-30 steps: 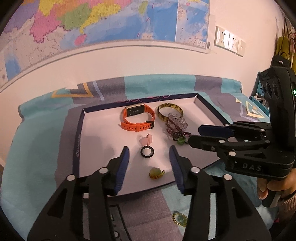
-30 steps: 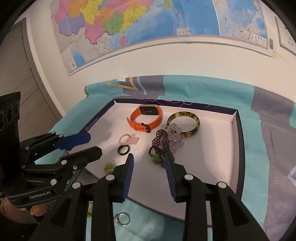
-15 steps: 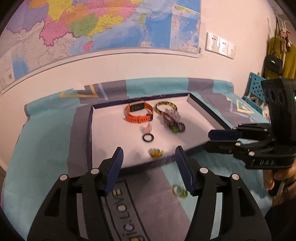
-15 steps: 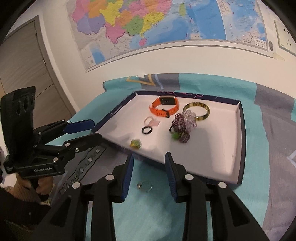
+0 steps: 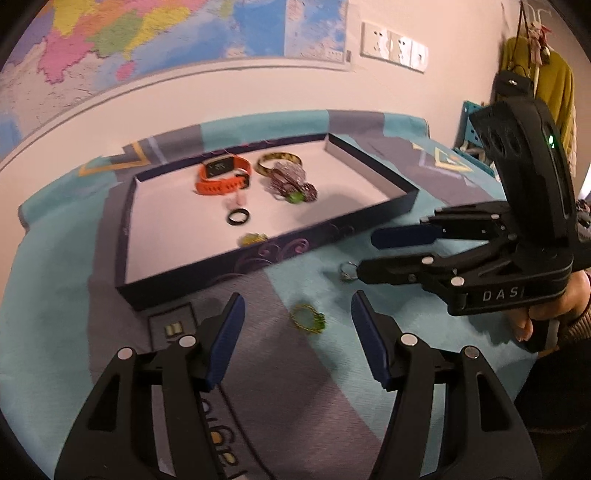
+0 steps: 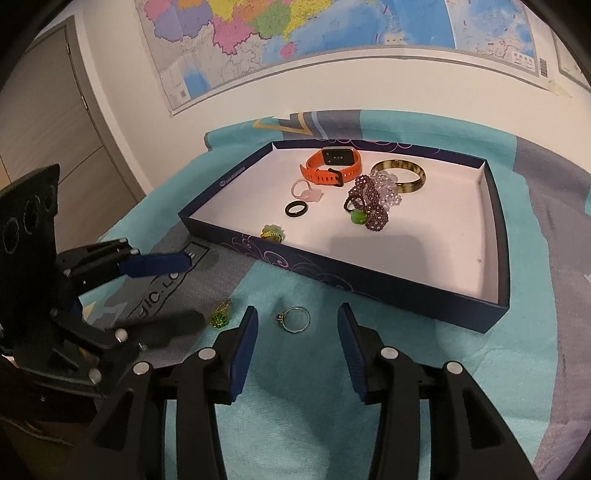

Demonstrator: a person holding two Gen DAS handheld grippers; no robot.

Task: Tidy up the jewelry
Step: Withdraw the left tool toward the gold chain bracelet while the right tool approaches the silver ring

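A dark blue tray (image 5: 266, 254) (image 6: 369, 280) with a white floor holds an orange watch (image 6: 332, 166), a bangle (image 6: 400, 173), beaded bracelets (image 6: 369, 203), a black ring (image 6: 296, 209), a pink ring (image 6: 304, 190) and a green-gold ring (image 6: 272, 233). In front of it, on the cloth, lie another green-gold ring (image 5: 307, 319) (image 6: 221, 315) and a silver ring (image 6: 294, 319) (image 5: 347, 271). My left gripper (image 5: 297, 301) is open over the green-gold ring. My right gripper (image 6: 298, 310) is opening, with the silver ring on the cloth between its tips, untouched.
A teal and grey cloth (image 6: 535, 332) covers the table. A wall with a map (image 6: 295, 29) rises behind it, and a door (image 6: 44, 110) stands at the left. A hand (image 5: 554, 306) holds the right gripper's handle. Clothes (image 5: 550, 85) hang at the far right.
Both grippers have drawn back from over the tray to the cloth in front of it. Their jaws stand wider than before. The two loose rings now lie between their tips.
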